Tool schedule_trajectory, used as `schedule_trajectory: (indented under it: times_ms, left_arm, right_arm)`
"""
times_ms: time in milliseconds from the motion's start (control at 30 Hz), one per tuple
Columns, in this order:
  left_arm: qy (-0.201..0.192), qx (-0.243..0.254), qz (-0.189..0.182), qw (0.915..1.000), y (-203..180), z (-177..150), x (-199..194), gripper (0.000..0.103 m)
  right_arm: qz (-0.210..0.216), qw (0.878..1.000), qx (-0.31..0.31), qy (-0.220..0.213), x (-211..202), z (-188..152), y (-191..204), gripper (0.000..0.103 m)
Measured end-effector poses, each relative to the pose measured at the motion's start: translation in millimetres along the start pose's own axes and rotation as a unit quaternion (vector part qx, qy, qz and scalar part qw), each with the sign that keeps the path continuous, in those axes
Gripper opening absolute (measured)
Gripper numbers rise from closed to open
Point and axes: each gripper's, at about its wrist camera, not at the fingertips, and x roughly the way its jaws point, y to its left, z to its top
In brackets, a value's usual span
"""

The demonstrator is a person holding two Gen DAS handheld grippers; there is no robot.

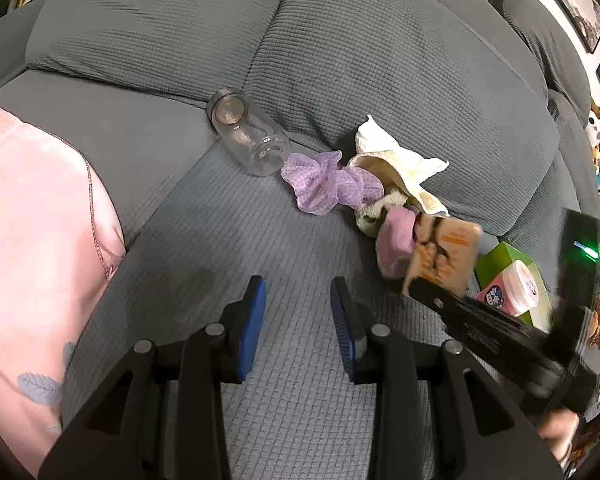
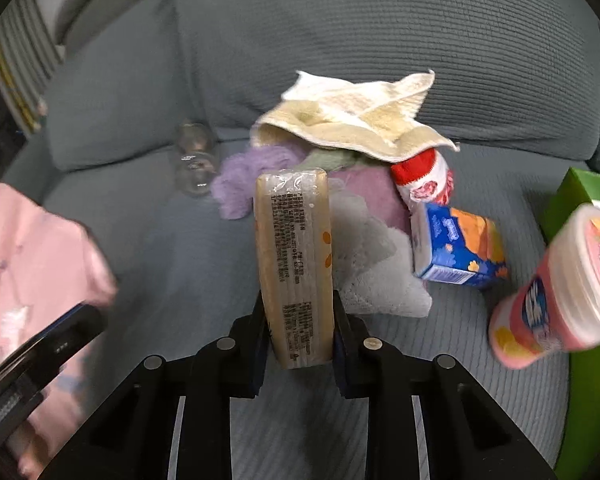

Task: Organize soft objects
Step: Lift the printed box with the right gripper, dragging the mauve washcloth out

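Note:
My right gripper (image 2: 296,320) is shut on a beige tissue pack (image 2: 294,264) and holds it upright above the grey sofa seat (image 2: 160,240); the pack also shows in the left wrist view (image 1: 444,256). Behind it lies a pile of soft things: a cream towel (image 2: 360,120), a purple cloth (image 2: 244,180), a pink cloth (image 2: 376,192), a white cloth (image 2: 376,272) and a red-and-white sock (image 2: 424,180). My left gripper (image 1: 298,300) is open and empty over the seat, short of the purple cloth (image 1: 324,184) and the cream towel (image 1: 400,164).
A clear glass jar (image 1: 248,136) lies on its side by the back cushion. A blue-and-orange box (image 2: 460,248), a pink tub (image 2: 560,292) and a green box (image 2: 580,200) sit at the right. A pink garment (image 1: 32,220) lies at the left.

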Motion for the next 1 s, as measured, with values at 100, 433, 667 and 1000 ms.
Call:
schedule_trajectory:
  times_ms: [100, 433, 667, 1000]
  left_arm:
    - [0.002, 0.000, 0.004, 1.0000, -1.0, -1.1, 0.9, 0.032]
    - [0.008, -0.005, 0.010, 0.9999, 3.4, -2.8, 2.8, 0.032]
    - [0.017, -0.004, 0.020, 0.9996, 3.5, -5.6, 7.0, 0.035]
    - [0.039, 0.024, 0.036, 0.9983, -8.5, -14.1, 17.5, 0.045]
  right_arm:
    - [0.042, 0.999, -0.008, -0.002, -17.2, -6.5, 8.3, 0.024]
    - [0.082, 0.996, -0.035, -0.006, -36.4, -24.6, 34.4, 0.024]
    - [0.084, 0.996, -0.019, 0.013, -34.9, -38.5, 26.1, 0.024]
    - [0.054, 0.997, 0.024, 0.042, -21.8, -36.8, 4.5, 0.025]
